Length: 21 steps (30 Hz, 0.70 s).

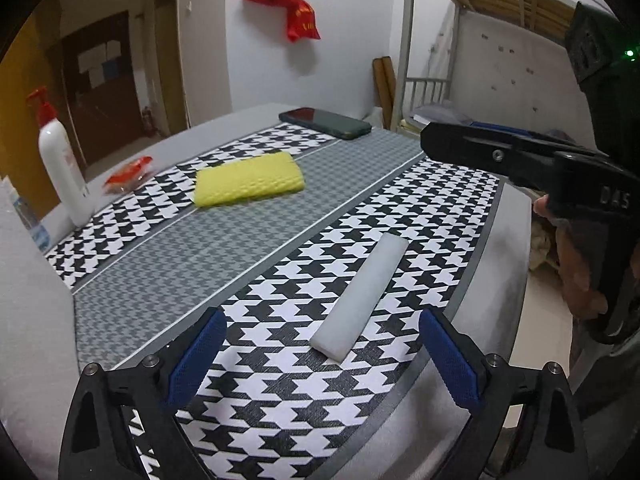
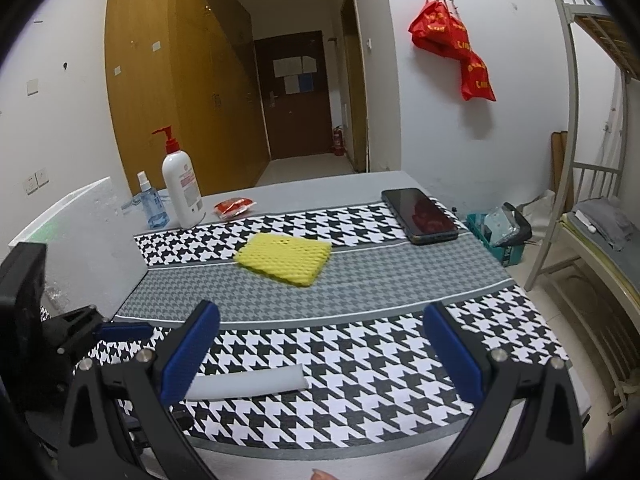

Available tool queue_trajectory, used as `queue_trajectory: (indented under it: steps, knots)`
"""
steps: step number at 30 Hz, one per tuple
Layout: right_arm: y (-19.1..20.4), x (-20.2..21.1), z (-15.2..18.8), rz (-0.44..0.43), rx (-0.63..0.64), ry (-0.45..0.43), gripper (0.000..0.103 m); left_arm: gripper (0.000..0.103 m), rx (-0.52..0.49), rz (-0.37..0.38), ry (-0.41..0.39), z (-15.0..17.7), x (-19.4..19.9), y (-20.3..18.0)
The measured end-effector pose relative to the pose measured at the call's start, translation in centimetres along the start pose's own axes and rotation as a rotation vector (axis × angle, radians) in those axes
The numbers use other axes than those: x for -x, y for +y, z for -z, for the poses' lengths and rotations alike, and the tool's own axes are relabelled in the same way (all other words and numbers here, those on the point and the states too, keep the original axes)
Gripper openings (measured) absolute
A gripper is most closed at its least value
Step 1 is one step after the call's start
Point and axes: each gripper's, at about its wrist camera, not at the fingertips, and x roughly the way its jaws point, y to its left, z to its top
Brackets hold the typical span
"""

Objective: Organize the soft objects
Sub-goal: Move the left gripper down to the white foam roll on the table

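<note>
Surface: grey, covered by a houndstooth mat with a fine-checked grey band across its middle.

Far left: blue spray bottle upright, just beside a white pump bottle with a red pump, also upright. Both stand on bare grey, off the mat.

Next right: red packet, lying flat near the mat's far edge.

Centre: yellow foam net sleeve, flat, lying partly on the grey band and partly on the far houndstooth strip. Well apart from the other soft item.

Near strip: white foam strip, long and flat, on the near houndstooth strip. In the left wrist view it runs away from the camera, its near end between the two blue pads without touching either.

Left hand-held gripper: jaws spread wide, nothing pinched.

Right hand-held gripper: jaws spread wide, nothing pinched; the foam strip lies crosswise below it, one end hidden behind the left finger.

Far right: dark smartphone, face up, at the mat's far corner.

Wall behind: red bags hanging from a hook.
</note>
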Motion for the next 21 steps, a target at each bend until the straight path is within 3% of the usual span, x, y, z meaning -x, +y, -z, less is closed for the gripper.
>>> queue_trajectory:
  steps: [10,13,21]
  knots:
    - [-0.7,-0.4,0.1,-0.002,-0.021,0.005,0.103,0.08,-0.058,0.074,0.084,-0.4,-2.3,-1.0]
    - [-1.0,-0.4,0.1,-0.009,-0.037,0.008,0.103,0.07,-0.087,0.07,0.104,-0.4,-2.9,-1.4]
    - [-1.2,-0.5,0.1,-0.001,-0.03,0.013,0.103,0.059,-0.117,0.072,0.118,-0.7,-3.5,-1.8]
